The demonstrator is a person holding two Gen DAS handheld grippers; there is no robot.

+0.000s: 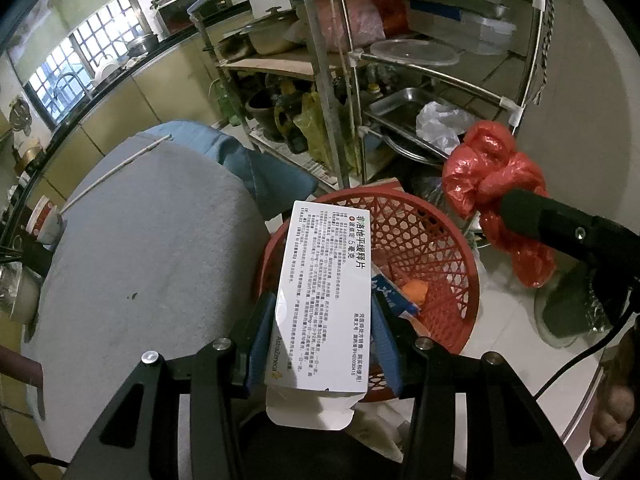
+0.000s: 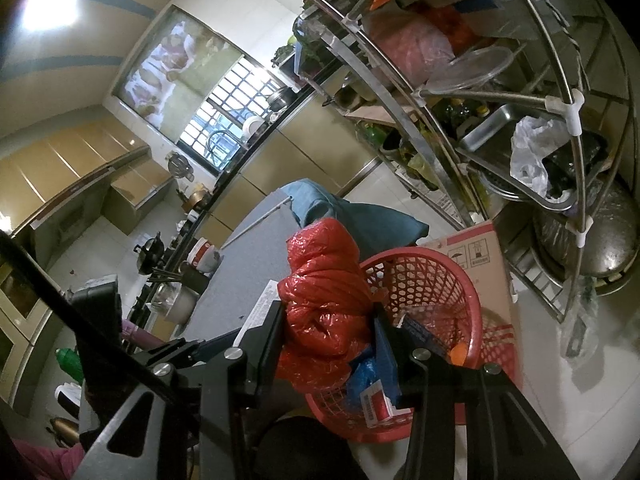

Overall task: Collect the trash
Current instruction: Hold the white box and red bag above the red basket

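Note:
My left gripper (image 1: 322, 316) is shut on a white medicine box (image 1: 324, 292) with printed text, held over the near rim of a red mesh basket (image 1: 440, 240). The basket holds an orange scrap and a blue wrapper. My right gripper (image 2: 330, 320) is shut on a crumpled red plastic bag (image 2: 324, 292), held above the basket (image 2: 432, 276); the bag also shows in the left wrist view (image 1: 492, 176) at the right. A red and white carton (image 2: 378, 402) lies in the basket near the rim.
A round table with a grey cloth (image 1: 152, 248) stands left of the basket, with cups (image 1: 44, 220) at its far edge. A metal rack (image 1: 400, 80) with pots, trays and bags stands behind. A cardboard box (image 2: 476, 252) stands behind the basket.

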